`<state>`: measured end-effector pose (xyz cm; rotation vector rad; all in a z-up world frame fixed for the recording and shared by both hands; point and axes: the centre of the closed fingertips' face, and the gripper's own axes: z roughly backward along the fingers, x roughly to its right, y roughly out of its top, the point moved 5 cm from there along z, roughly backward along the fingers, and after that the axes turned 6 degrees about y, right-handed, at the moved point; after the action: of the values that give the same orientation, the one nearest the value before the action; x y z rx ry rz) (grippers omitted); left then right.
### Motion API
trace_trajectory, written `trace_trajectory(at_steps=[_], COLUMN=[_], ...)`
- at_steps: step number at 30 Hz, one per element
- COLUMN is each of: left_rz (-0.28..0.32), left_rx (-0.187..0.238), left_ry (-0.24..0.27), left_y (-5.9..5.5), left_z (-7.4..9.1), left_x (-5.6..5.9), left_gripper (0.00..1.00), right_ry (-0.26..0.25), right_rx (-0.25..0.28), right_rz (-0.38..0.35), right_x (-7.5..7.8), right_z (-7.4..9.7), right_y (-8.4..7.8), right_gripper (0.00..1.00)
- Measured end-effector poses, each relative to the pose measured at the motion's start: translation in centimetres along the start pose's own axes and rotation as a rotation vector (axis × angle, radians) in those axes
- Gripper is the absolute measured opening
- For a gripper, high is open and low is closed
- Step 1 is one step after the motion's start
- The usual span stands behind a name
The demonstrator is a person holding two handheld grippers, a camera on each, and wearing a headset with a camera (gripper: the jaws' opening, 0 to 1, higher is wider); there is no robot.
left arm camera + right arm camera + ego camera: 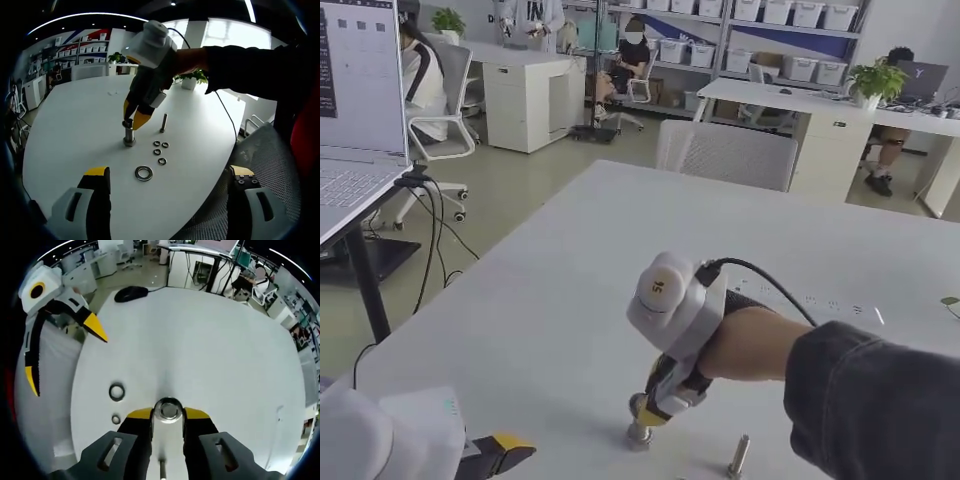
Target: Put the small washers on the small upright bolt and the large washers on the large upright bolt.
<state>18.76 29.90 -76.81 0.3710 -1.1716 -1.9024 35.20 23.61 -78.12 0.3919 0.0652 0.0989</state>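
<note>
1. The right hand-held gripper [169, 414] is clenched on a large washer [169, 409] at the top of the large bolt [129, 136].
2. That bolt stands upright near the near edge of the bench [570, 300].
3. The small bolt [163, 122] stands upright just beside it.
4. Four small washers [157, 151] lie flat in a cluster near the small bolt.
5. A second large washer [143, 173] lies flat beyond them, closer to the bench edge.
6. The left hand-held gripper [168, 172] is released, jaws wide apart and holding nothing, over that edge.
</note>
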Motion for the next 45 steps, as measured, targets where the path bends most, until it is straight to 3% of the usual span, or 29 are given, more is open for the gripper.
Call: trace_trajectory(at_steps=[23, 29, 45], left_rz=[0.005, 0.011, 0.015], left_rx=[0.000, 0.006, 0.000], left_ry=[-0.003, 0.001, 0.001], left_y=[-0.1, -0.1, -0.2], left_z=[0.1, 0.2, 0.1], left_x=[0.0, -0.1, -0.3], left_gripper=[0.98, 0.98, 0.98], right_ry=[0.011, 0.017, 0.039], right_rx=[-0.029, -0.066, -0.106], right_rz=[0.009, 0.023, 0.012], right_x=[0.0, -0.4, 0.0], right_z=[-0.2, -1.2, -3.1], right_y=[0.2, -0.2, -0.7], right_gripper=[0.23, 0.23, 0.23])
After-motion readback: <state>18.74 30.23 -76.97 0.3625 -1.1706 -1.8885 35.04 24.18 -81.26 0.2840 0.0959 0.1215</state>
